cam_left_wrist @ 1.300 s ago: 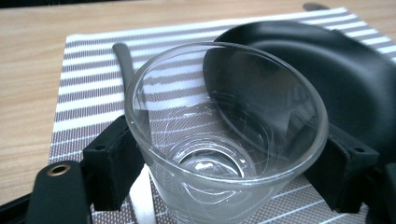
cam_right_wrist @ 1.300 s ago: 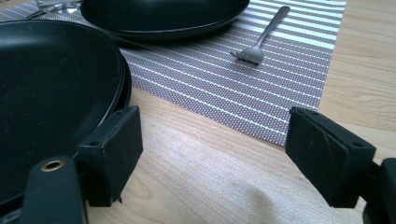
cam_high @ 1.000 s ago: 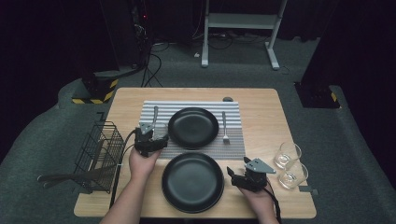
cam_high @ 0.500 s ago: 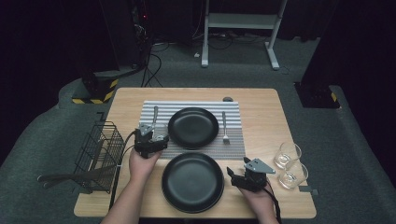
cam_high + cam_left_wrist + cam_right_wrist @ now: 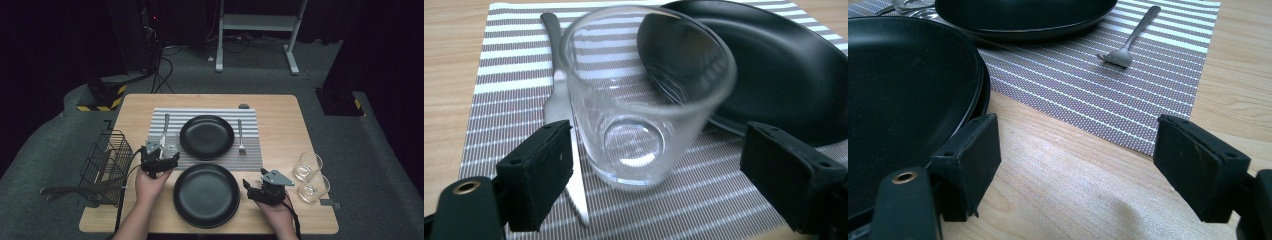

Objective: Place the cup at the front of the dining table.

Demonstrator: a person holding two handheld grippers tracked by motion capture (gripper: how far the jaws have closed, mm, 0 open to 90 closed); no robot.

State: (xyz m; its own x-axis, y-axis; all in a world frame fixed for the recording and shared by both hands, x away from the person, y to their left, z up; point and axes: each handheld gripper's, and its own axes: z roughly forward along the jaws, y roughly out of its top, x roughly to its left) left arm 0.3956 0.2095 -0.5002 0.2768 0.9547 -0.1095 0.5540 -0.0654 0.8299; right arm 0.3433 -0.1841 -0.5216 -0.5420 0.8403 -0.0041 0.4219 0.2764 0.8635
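My left hand-held gripper had its jaws spread wide on either side of a clear glass, which stood upright on the striped mat without touching either jaw. A knife lay just beside the glass, and a black plate sat close behind it. My right hand-held gripper was also wide apart, over bare desk, next to the nearer black plate. A fork lay on the mat beyond.
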